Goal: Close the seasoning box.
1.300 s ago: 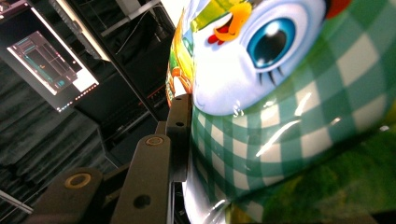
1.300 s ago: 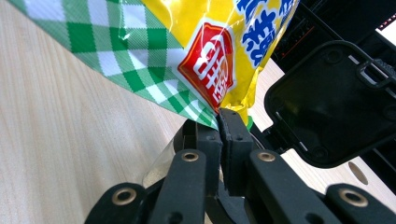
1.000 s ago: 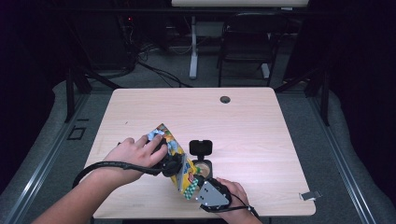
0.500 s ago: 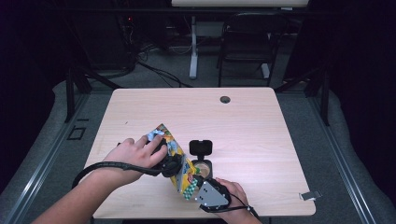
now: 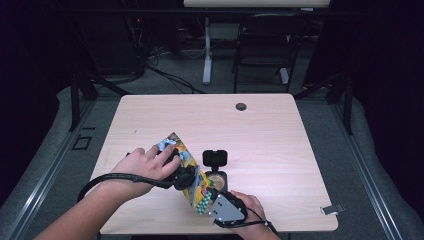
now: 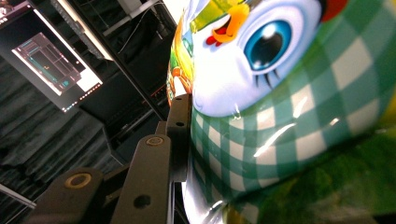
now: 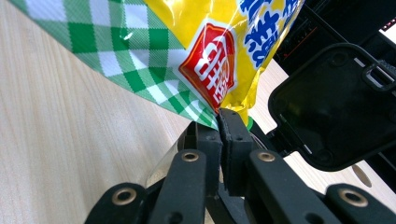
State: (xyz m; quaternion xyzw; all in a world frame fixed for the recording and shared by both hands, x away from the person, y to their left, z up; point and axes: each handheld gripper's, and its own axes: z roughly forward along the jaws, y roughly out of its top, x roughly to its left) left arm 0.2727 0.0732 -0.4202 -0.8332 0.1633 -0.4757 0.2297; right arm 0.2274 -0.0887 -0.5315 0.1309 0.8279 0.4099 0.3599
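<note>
The bag [image 7: 187,42] is yellow with green-and-white checks, a red label and blue lettering.

You have one desk [image 5: 280,150] in front of you. On it sits one colourful snack bag [image 5: 186,165], held up at about 7 o'clock from the desk's middle. There is one small round container [image 5: 216,179] just beside the bag, with one black flip lid [image 5: 215,158] standing open. One dark grommet [image 5: 241,106] sits at 12 o'clock. You are working two claws: left [image 5: 187,176], right [image 5: 216,197].
</note>
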